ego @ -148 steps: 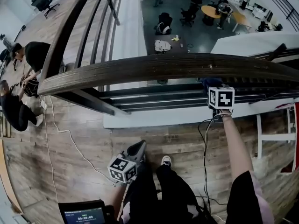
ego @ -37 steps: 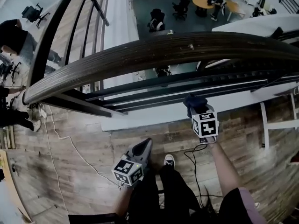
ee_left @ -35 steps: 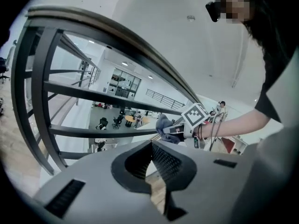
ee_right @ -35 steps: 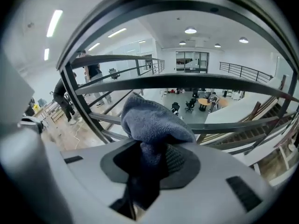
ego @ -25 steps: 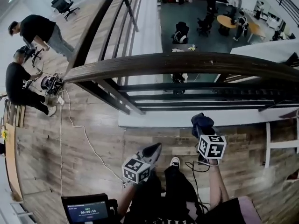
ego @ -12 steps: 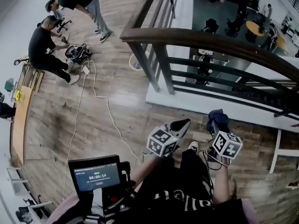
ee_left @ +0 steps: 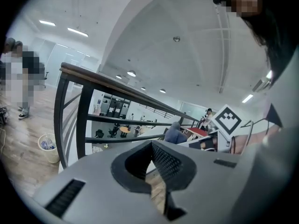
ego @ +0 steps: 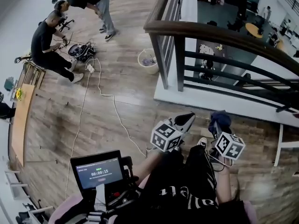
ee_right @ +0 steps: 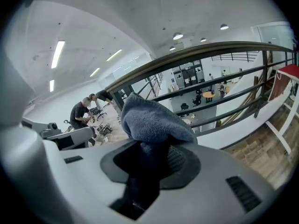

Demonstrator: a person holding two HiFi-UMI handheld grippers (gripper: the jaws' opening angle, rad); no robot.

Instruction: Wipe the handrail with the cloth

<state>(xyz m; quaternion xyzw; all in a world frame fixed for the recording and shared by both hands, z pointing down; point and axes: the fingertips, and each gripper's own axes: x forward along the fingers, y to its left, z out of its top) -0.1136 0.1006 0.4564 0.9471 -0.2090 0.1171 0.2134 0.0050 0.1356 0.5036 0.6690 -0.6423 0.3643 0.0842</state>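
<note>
The dark wooden handrail [ego: 219, 34] curves across the upper right of the head view, on black metal bars. Both grippers hang low in front of the person's legs, well short of the rail. My right gripper [ego: 219, 122] is shut on a blue cloth [ego: 220, 119], which bunches out past its jaws [ee_right: 152, 120]. The handrail [ee_right: 196, 50] runs beyond it, untouched. My left gripper [ego: 186, 121] is shut with nothing in it, its jaws meeting at the tip [ee_left: 152, 144]. In its view the handrail [ee_left: 117, 84] stands off to the left, and the blue cloth [ee_left: 175, 133] shows to the right.
Two people [ego: 51, 36] bend over gear on the wood floor at far left. A white cable [ego: 110, 101] trails across the floor. A bin [ego: 148, 59] stands by the rail post. A screen device [ego: 97, 173] sits at the person's waist. Beyond the rail is a lower floor with tables.
The right gripper with the cloth has come off the handrail and dropped beside the legs. The head view has swung left, leaving the rail in the upper right corner.
</note>
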